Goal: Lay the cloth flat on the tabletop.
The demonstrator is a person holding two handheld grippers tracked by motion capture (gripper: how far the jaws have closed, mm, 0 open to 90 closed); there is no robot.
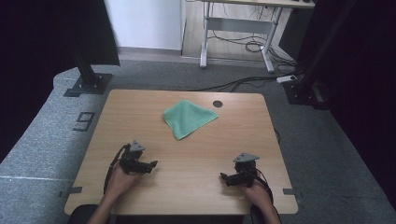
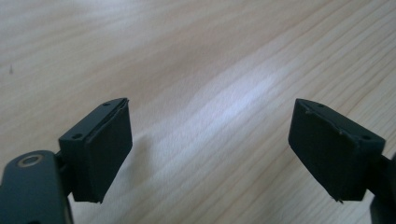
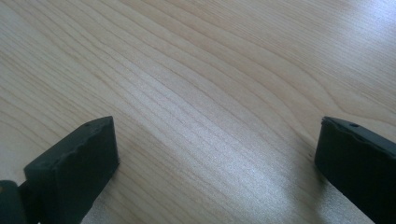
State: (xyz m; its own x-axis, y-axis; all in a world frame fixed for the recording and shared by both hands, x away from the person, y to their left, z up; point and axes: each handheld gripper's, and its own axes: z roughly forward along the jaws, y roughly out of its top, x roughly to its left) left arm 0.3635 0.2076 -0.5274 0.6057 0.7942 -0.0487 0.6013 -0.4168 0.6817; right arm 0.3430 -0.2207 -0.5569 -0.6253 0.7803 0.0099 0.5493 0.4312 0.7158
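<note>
A green cloth (image 1: 188,118) lies crumpled on the wooden table (image 1: 140,107), toward the back and near the middle. My left gripper (image 1: 153,164) rests low over the table at the front left, jaws pointing right, well short of the cloth. In the left gripper view its jaws stand apart over bare wood, left gripper (image 2: 210,149) holding nothing. My right gripper (image 1: 224,177) sits at the front right, jaws pointing left toward the other hand. Its own view shows the right gripper (image 3: 217,163) wide open above bare wood grain.
A dark round hole (image 1: 217,104) is set in the table top just right of the cloth. Black frame posts (image 1: 86,70) stand on the grey floor behind the table's corners, and a desk with cables (image 1: 243,42) stands farther back.
</note>
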